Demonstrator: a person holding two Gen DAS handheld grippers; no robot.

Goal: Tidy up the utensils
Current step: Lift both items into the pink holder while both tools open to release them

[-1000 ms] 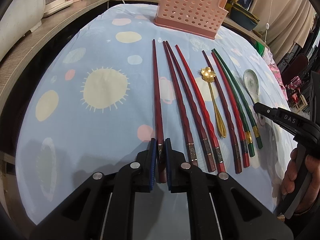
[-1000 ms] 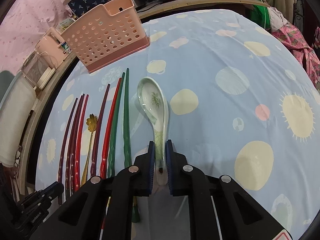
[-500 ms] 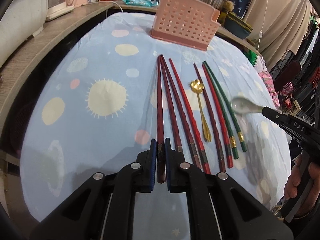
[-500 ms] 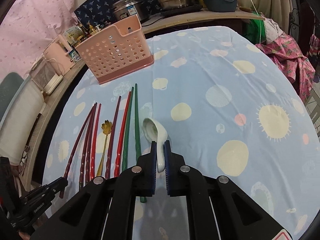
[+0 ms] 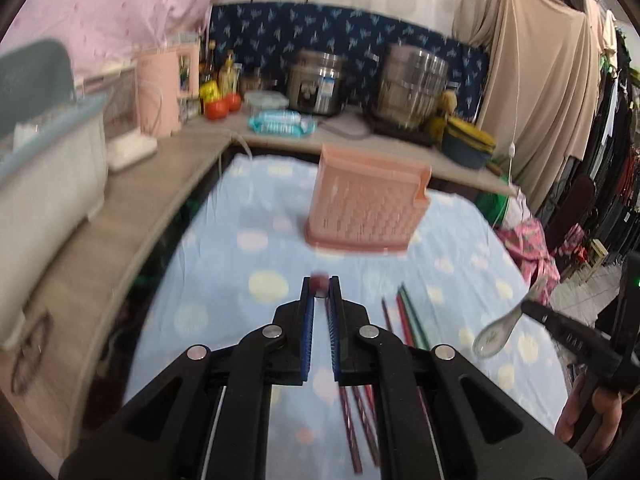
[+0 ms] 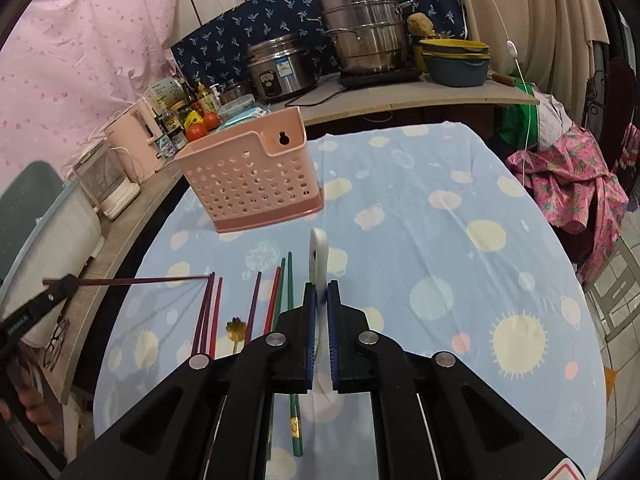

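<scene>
My left gripper (image 5: 319,286) is shut on a dark red chopstick (image 5: 319,281), seen end-on in this blurred view. In the right wrist view that chopstick (image 6: 140,279) hangs level above the table, held by the left gripper (image 6: 71,280). A white ceramic spoon (image 6: 319,254) stands edge-on between the fingers of my right gripper (image 6: 319,292), which is shut on its handle. The left wrist view shows the same spoon (image 5: 496,334) in the air at the right gripper (image 5: 529,306). The pink perforated basket (image 6: 250,176) stands beyond both. Several chopsticks (image 6: 276,296) and a gold spoon (image 6: 236,329) lie on the blue cloth.
The round table (image 6: 440,240) wears a blue spotted cloth. A wooden counter (image 6: 400,96) behind holds steel pots (image 6: 364,36), a rice cooker (image 6: 276,68), tomatoes (image 6: 200,128) and a pink kettle (image 6: 132,136). Pink clothing (image 6: 568,188) lies at the right. Glasses (image 6: 56,344) rest on the left counter.
Both grippers have risen off the table, the left carrying the dark red chopstick, the right carrying the white spoon. Both views now tilt up toward the basket and counter.
</scene>
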